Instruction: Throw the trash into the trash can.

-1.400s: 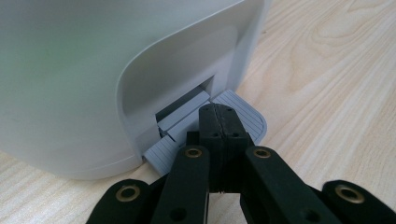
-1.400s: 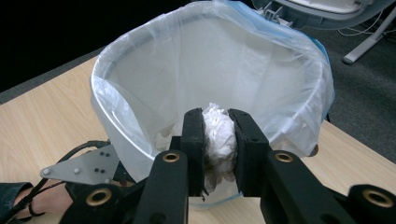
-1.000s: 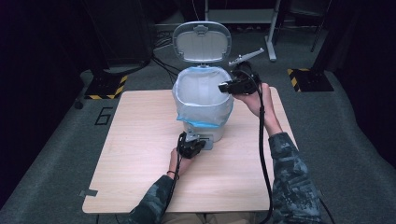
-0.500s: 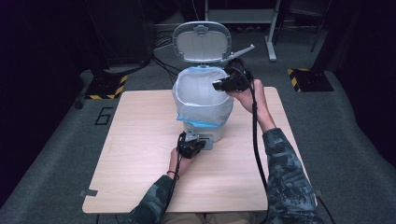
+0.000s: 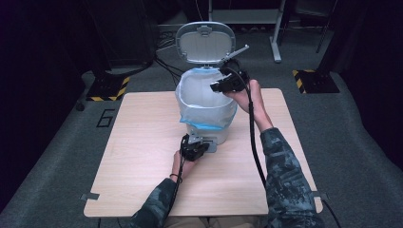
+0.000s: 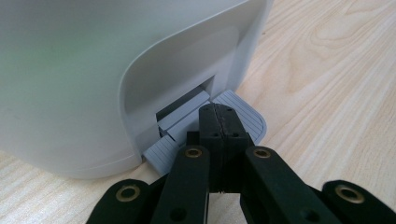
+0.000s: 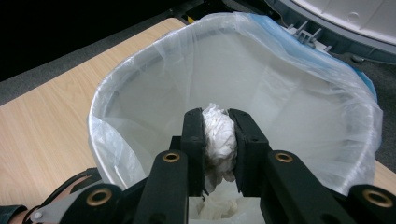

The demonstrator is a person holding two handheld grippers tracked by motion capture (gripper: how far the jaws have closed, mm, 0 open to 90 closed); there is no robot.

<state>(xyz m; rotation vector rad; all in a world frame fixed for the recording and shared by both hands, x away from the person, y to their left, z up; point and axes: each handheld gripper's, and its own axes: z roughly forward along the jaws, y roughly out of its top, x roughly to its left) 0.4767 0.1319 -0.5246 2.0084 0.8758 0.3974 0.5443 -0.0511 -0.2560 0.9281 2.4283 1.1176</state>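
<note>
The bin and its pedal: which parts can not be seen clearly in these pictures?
- Bin bottom: in the right gripper view, the crumpled tissue and the right hand-held gripper cover it.
- Pedal: in the left gripper view, the shut left hand-held gripper hides its middle.
- Lid: cut off by the top edge there.

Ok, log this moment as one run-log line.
left gripper: shut, pressing pedal | lid: open | right gripper: shut on crumpled tissue, over lined bin
</note>
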